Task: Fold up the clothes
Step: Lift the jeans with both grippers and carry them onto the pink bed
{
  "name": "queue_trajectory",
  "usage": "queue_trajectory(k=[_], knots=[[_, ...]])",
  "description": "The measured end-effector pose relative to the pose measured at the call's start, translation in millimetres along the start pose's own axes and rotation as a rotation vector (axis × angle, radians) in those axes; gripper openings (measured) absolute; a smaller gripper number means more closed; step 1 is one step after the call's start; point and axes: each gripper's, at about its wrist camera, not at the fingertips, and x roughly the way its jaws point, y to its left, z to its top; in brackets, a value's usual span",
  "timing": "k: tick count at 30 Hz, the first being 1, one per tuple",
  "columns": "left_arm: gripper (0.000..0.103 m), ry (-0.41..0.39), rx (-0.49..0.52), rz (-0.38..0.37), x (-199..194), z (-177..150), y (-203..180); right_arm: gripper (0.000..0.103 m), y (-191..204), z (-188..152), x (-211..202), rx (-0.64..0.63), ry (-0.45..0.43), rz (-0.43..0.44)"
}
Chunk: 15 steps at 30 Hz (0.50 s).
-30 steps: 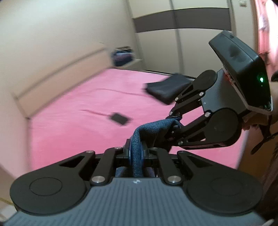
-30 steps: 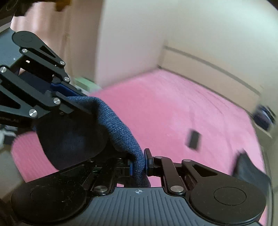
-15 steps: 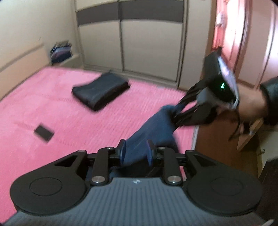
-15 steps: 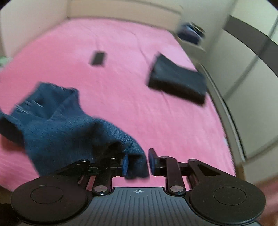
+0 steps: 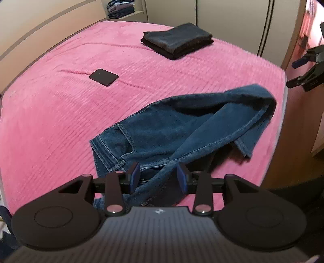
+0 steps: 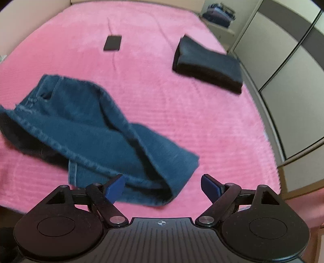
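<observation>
A pair of blue jeans (image 5: 182,129) lies crumpled and twisted on the pink bed (image 5: 60,113), close to its near edge. In the left wrist view my left gripper (image 5: 159,177) stands open, with a fold of the jeans running between its blue pads untouched by them. The right wrist view shows my right gripper (image 6: 163,185) wide open just above the near end of the jeans (image 6: 105,133), holding nothing. The right gripper's fingers (image 5: 303,60) also show at the far right edge of the left wrist view.
A folded stack of dark clothes (image 5: 177,40) (image 6: 208,64) rests at the far side of the bed. A small black flat object (image 5: 103,76) (image 6: 112,42) lies on the bedspread. Wardrobe doors (image 6: 283,60) stand beyond the bed, and a shelf of folded clothes (image 5: 121,8) sits in the corner.
Both grippers held the jeans in the air a second ago. They have since opened, and the jeans have dropped onto the bed; the right gripper has pulled away to the right.
</observation>
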Motion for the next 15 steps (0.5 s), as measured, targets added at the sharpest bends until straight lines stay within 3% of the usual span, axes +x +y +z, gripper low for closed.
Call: queue_trajectory(k=[5,10,11,12,14,15], knots=[[0.038,0.022,0.105,-0.006,18.3,7.1,-22.6,0.085,-6.8,-7.4,40.0,0.076,0.051,0.031],[0.041,0.046,0.145,-0.009,43.9,36.2,-44.8,0.082,-31.0,-14.9,96.2,0.149,0.102,0.118],[0.041,0.057,0.149,-0.003,50.5,42.2,-48.3,0.054,-37.5,-17.5,108.2,0.159,0.12,0.141],[0.041,0.075,0.153,0.007,58.2,49.4,-52.2,0.037,-46.1,-19.0,117.3,0.167,0.139,0.168],[0.041,0.104,0.152,0.024,72.7,62.4,-58.9,0.023,-65.4,-20.9,126.9,0.183,0.164,0.223],[0.041,0.12,0.149,0.031,81.1,70.5,-62.4,0.022,-76.5,-19.1,120.8,0.169,0.156,0.242]])
